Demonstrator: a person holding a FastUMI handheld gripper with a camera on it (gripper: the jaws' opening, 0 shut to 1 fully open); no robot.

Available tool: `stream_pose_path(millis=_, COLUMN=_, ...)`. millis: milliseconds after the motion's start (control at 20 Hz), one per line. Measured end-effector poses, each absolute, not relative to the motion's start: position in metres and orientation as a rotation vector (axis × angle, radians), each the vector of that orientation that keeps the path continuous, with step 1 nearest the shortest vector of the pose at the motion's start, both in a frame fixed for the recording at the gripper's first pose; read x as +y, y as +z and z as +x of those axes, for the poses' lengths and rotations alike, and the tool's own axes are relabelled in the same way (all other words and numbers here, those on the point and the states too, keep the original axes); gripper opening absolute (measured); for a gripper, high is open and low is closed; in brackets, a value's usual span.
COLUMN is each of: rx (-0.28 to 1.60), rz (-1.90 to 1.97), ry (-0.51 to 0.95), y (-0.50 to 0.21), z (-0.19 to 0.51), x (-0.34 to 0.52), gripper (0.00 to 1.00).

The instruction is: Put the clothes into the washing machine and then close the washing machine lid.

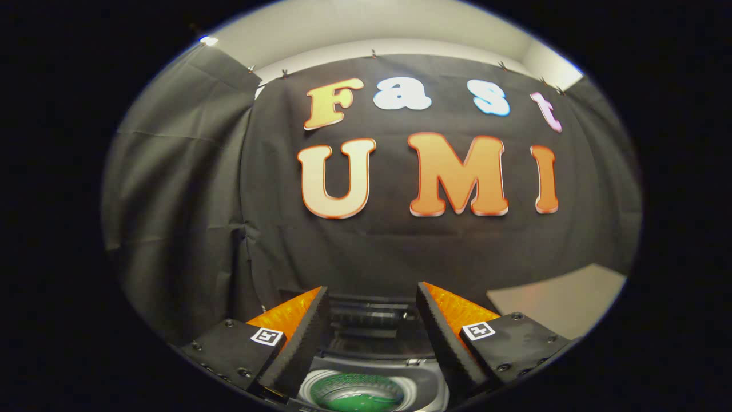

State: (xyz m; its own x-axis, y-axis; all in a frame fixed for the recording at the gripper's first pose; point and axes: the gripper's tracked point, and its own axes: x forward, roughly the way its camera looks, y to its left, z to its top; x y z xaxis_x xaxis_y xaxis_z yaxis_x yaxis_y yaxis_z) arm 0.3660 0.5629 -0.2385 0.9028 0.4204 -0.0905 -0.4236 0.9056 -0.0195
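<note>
My gripper (373, 294) is open, its two orange fingers with black ribbed pads (313, 326) spread apart and nothing between them. Below and between the fingers lies the washing machine (423, 375), seen from above. Its round drum opening (357, 392) shows something green inside, which may be cloth. The raised lid (366, 315) stands at the back of the machine, just beyond the fingertips. The gripper hangs above the machine, apart from it.
Black cloth walls close the booth ahead and on the left. A pale floor or surface (563, 303) shows to the right of the machine.
</note>
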Motion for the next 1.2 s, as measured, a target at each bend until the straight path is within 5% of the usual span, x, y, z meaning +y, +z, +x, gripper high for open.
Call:
stream_pose_path(millis=250, rx=0.061, rz=-0.037, ry=0.460, y=-0.193, z=0.434, x=0.588, gripper=0.98)
stream_pose_path(millis=1200, rx=0.462, rz=-0.061, ry=0.257, y=-0.371, z=0.583, x=0.568, gripper=0.99)
